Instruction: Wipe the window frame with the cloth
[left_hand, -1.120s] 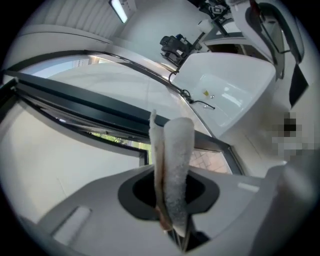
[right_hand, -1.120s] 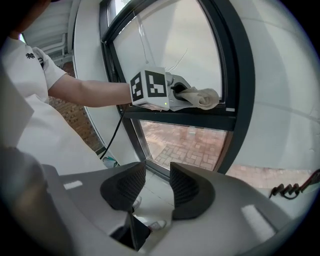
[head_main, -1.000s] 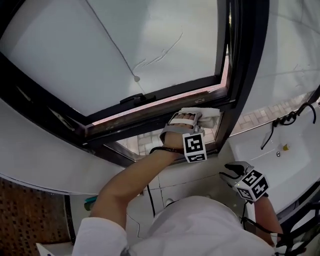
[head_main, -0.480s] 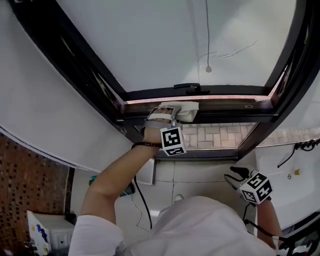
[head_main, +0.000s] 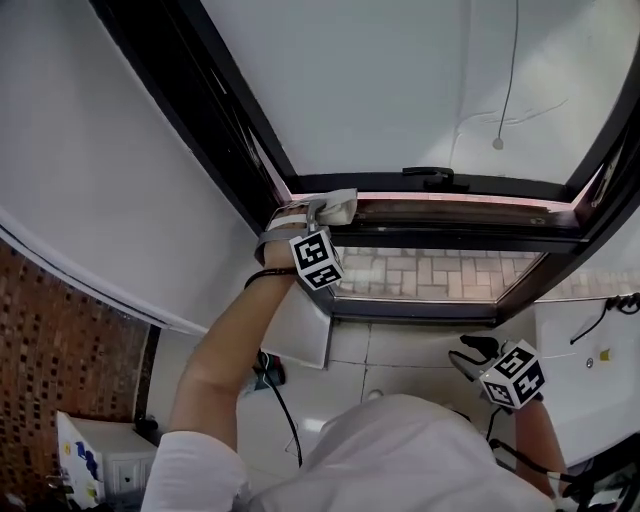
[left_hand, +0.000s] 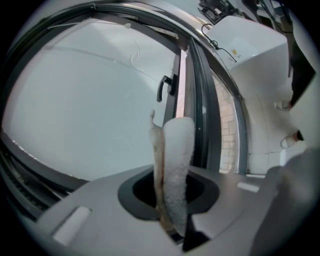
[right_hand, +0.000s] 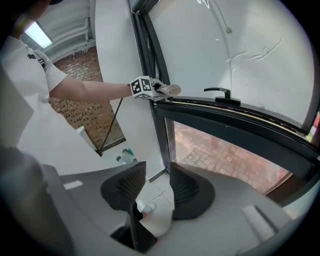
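Cloth (left_hand: 176, 160), one only, is pinched in my left gripper (head_main: 316, 213) at the window frame (head_main: 470, 238) corner. My second, right gripper (right_hand: 157, 175) holds nothing, jaws apart, well below.

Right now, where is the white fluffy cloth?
In the head view, the white fluffy cloth sits left of centre, clamped in the left gripper, against the left corner of the dark window frame, left of the black handle.
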